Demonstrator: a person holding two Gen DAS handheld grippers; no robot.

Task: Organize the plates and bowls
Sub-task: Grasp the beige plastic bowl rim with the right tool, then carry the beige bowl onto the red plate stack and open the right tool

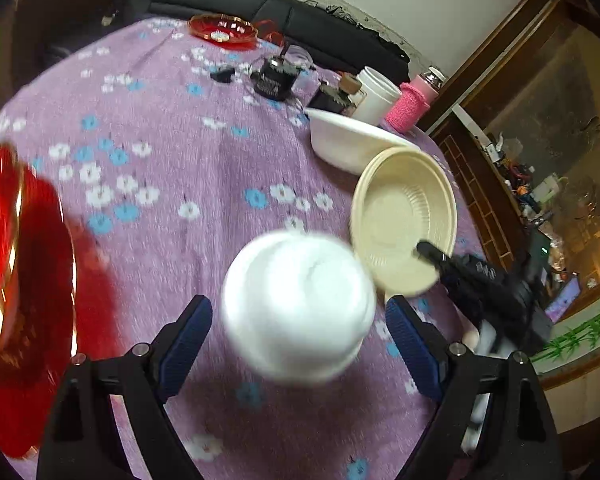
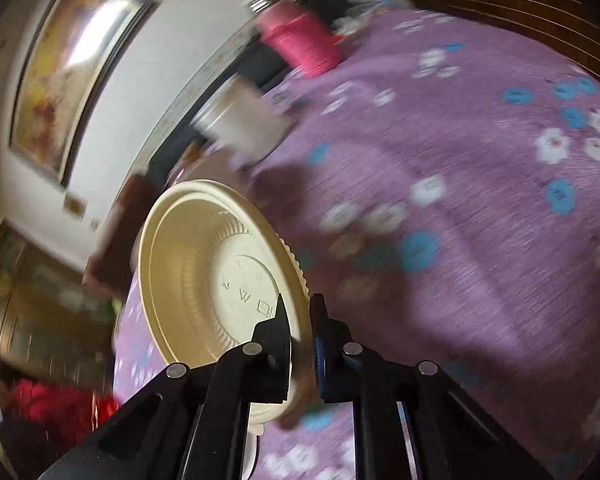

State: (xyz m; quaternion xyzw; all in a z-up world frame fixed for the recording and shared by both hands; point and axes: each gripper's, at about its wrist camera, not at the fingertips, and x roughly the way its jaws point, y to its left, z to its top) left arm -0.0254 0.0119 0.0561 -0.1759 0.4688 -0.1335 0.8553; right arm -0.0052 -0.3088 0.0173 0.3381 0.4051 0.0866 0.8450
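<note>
My right gripper [image 2: 300, 316] is clamped on the rim of the cream ribbed plastic bowl [image 2: 216, 280]; the two fingers pinch the wall near its lower edge, one inside the bowl and one outside. The bowl is tipped well up on its side, its open face turned toward my right camera, and I can read moulded symbols on its flat base. From my left camera the same bowl [image 1: 400, 216] hangs tilted above the purple flowered tablecloth [image 1: 180, 128], with the black right gripper [image 1: 432, 252] reaching in from the lower right and biting its rim.

My left gripper [image 1: 300, 324] stands wide apart. Between its blue-padded fingers [image 1: 188, 340] sits a white rounded bowl turned upside down [image 1: 300, 304], blurred, and I see a gap on each side, so the pads are not pressing on it. The cream bowl is just beside this white one, up and to the right; I cannot tell whether their edges touch.

Behind the cream bowl a wide white shallow bowl [image 1: 348, 140] rests on the cloth. A glossy red plate with a gold rim [image 1: 24, 280] fills the left edge of my left view, close to the left finger, and a second red plate [image 1: 222, 32] lies at the far side of the table. A white cylindrical cup [image 1: 376, 94] and a bottle in a pink knitted sleeve [image 1: 410, 108] stand beyond the shallow bowl.
</note>
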